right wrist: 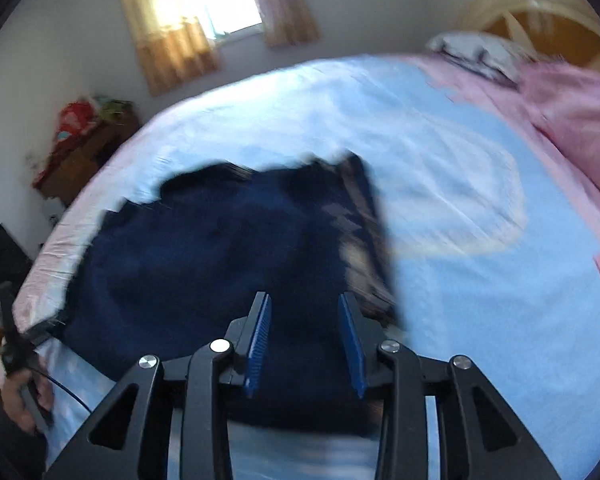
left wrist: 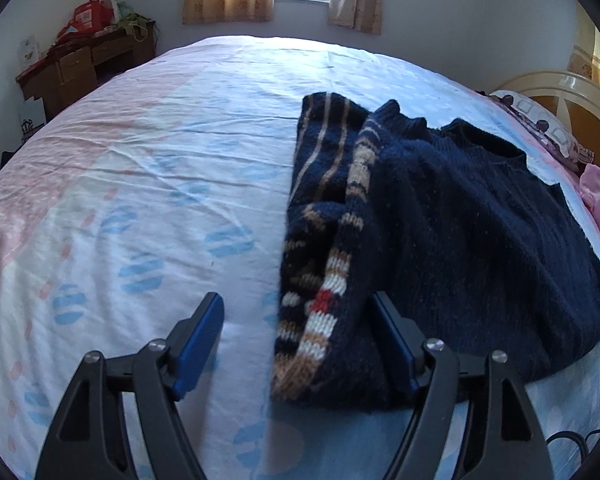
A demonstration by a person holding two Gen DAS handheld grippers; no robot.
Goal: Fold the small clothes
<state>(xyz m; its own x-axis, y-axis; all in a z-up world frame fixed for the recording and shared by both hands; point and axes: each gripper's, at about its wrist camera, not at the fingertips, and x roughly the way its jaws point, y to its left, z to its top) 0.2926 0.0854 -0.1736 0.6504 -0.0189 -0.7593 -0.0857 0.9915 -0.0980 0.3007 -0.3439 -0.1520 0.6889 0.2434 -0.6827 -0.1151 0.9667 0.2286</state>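
A navy knit sweater (left wrist: 460, 232) with tan, white and red patterned sleeves lies on the bed, its sleeves folded in over the body. My left gripper (left wrist: 296, 308) is open, low over the sweater's near left edge, with the patterned sleeve between its blue pads. The sweater also shows in the blurred right wrist view (right wrist: 204, 256). My right gripper (right wrist: 305, 308) is open and empty just above the sweater's near edge. The left gripper and the hand holding it (right wrist: 20, 364) show at the far left of that view.
The bed sheet (left wrist: 160, 200) is white with blue and pink marks. A pink cloth (right wrist: 572, 120) and a pillow (left wrist: 540, 124) lie by the headboard. A wooden desk (left wrist: 80, 68) with clutter stands by the far wall under a curtained window.
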